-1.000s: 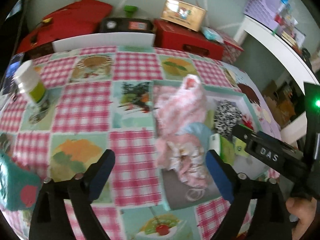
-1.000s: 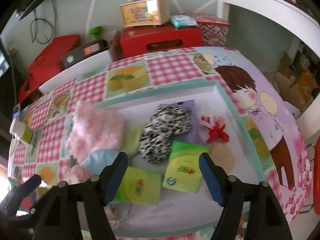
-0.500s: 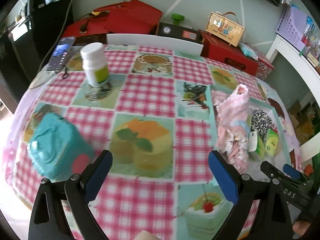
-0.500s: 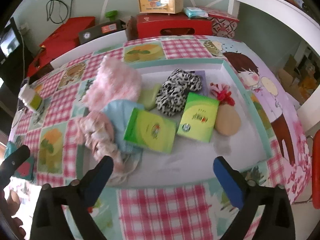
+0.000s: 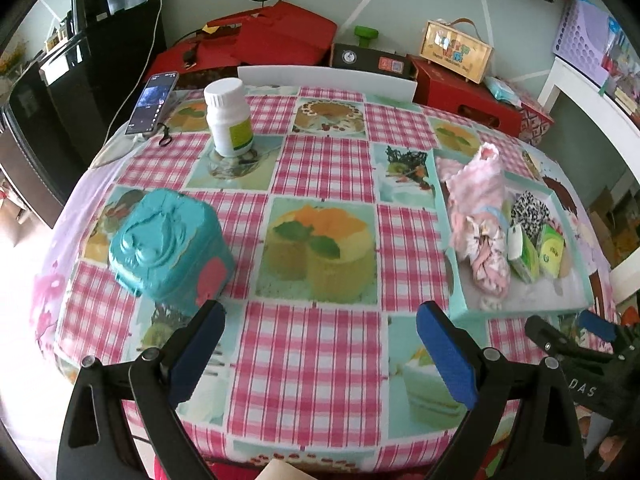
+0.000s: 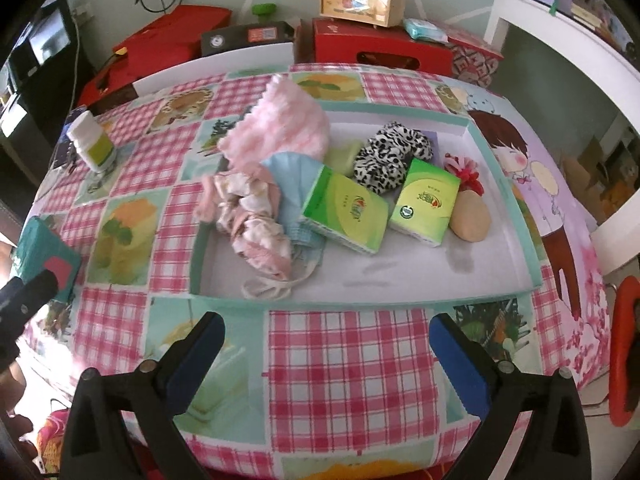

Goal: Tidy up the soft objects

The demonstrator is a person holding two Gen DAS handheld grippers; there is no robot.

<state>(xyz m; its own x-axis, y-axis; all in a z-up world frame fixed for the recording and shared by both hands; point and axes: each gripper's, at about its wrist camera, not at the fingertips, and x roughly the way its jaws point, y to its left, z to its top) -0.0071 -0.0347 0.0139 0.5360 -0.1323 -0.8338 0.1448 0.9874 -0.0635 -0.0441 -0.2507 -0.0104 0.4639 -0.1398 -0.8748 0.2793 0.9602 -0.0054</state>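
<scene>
Both grippers are hanging over the near edge of the table with nothing in them. Left gripper (image 5: pixel 318 354) is spread wide, teal tin (image 5: pixel 170 250) at its 10 o'clock. Right gripper (image 6: pixel 326 364) just finished opening up, also empty. The soft stuff is piled in the tray (image 6: pixel 400 276) at its 12 o'clock: pink fluffy cloth (image 6: pixel 280 128), leopard scrunchie (image 6: pixel 390 154), two tissue packs (image 6: pixel 346 212).
</scene>
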